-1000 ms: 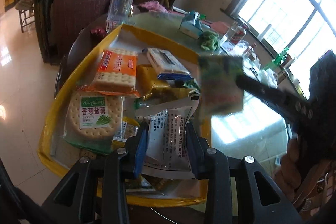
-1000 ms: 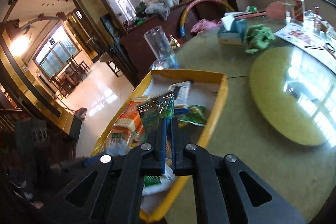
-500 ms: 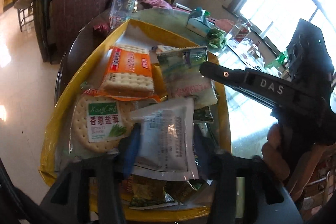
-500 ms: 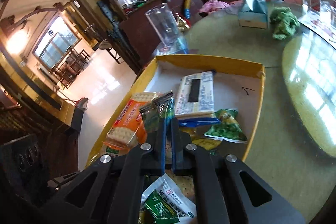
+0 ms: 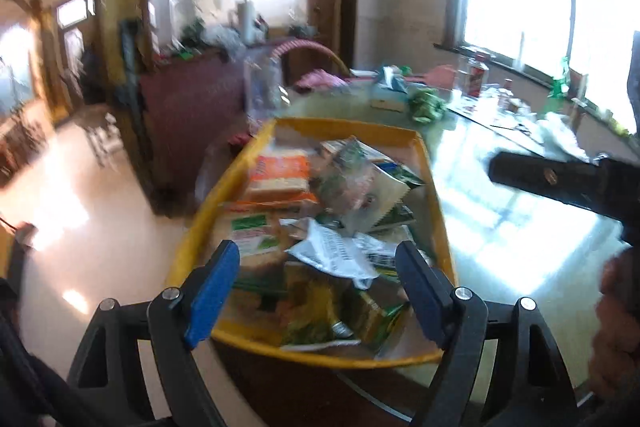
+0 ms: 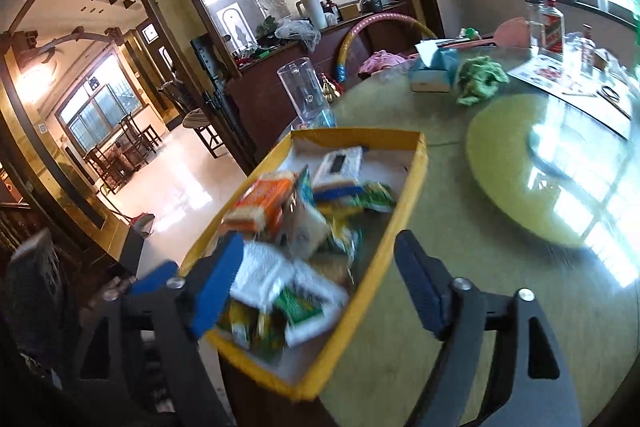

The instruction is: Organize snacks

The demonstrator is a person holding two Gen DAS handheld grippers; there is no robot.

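Note:
A yellow tray (image 5: 434,195) (image 6: 412,183) at the table's near edge holds several snack packs: an orange cracker pack (image 5: 280,175) (image 6: 260,203), a white and green pack (image 5: 360,187) (image 6: 304,223), a white printed pack (image 5: 340,259) (image 6: 260,275). My left gripper (image 5: 316,291) is open and empty, pulled back above the tray's near end. My right gripper (image 6: 320,283) is open and empty over the tray's near right side; its body (image 5: 560,179) shows at the right of the left wrist view.
A clear plastic jug (image 6: 304,95) stands just beyond the tray. A tissue box (image 6: 432,71), a green cloth (image 6: 480,79) and bottles (image 6: 552,27) lie farther back. A glass turntable (image 6: 560,167) is to the right. The table drops to the floor on the left.
Both grippers have opened and drawn back. The left let go of the white printed pack; the right let go of the white and green pack, which now lies in the tray.

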